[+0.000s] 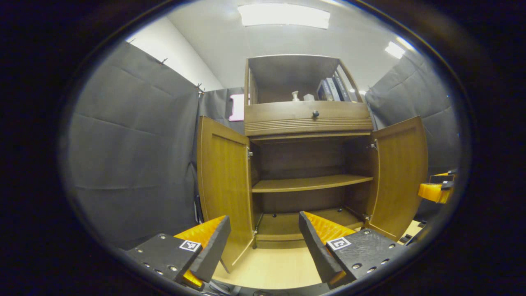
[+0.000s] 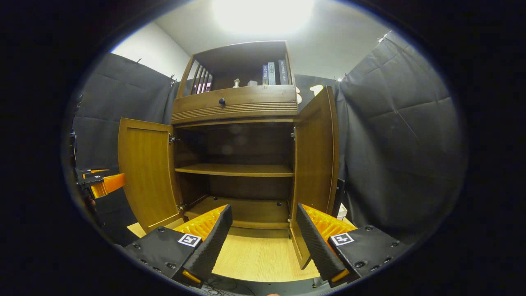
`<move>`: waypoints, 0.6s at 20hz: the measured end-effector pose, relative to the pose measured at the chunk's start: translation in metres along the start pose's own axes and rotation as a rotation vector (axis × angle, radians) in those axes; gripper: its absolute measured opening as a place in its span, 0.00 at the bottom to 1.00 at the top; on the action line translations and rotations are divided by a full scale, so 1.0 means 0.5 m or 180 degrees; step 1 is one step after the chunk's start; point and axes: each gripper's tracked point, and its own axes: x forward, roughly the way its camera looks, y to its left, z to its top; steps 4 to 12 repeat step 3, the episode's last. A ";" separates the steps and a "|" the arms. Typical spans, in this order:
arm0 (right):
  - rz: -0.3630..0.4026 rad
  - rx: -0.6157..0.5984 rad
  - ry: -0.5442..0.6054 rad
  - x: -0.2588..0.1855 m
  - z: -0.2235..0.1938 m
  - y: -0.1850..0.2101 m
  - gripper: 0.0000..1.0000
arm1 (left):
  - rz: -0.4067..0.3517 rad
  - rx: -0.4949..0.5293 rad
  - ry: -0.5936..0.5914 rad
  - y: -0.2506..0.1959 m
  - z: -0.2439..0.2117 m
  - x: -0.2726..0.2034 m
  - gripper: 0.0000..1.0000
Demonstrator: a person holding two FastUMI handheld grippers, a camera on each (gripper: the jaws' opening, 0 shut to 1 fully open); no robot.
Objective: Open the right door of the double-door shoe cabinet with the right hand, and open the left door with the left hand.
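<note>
So, both doors of the shoe cabinet (image 1: 308,123) are swung wide, and your grippers are hanging back from it, holding nothing.

Going left to right in the left gripper view: the left door (image 1: 224,181) stands open with its lower edge just past your left gripper (image 1: 263,246), whose fingers are spread apart with only floor (image 1: 267,267) between them. Then comes the cabinet's inside, a bare middle shelf (image 1: 308,183) and the bottom board under it. Above that sits the drawer with a dark knob (image 1: 315,113), and the top cubby has a few books (image 1: 333,89). The right door (image 1: 400,172) is open too, and your other gripper peeks in beside it at the far right edge.

In the right gripper view, your right gripper (image 2: 263,242) also has its fingers apart, clear of the doors.
</note>
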 end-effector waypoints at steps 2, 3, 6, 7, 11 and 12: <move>-0.0019 0.0016 -0.0009 0.003 0.002 -0.003 0.93 | 0.0035 -0.0007 -0.0010 0.009 0.004 0.000 0.97; -0.0020 0.0025 -0.0002 0.005 0.003 -0.003 0.93 | 0.0053 -0.0005 -0.0007 0.013 0.004 0.001 0.97; -0.0020 0.0025 -0.0002 0.005 0.003 -0.003 0.93 | 0.0053 -0.0005 -0.0007 0.013 0.004 0.001 0.97; -0.0020 0.0025 -0.0002 0.005 0.003 -0.003 0.93 | 0.0053 -0.0005 -0.0007 0.013 0.004 0.001 0.97; -0.0020 0.0025 -0.0002 0.005 0.003 -0.003 0.93 | 0.0053 -0.0005 -0.0007 0.013 0.004 0.001 0.97; -0.0020 0.0025 -0.0002 0.005 0.003 -0.003 0.93 | 0.0053 -0.0005 -0.0007 0.013 0.004 0.001 0.97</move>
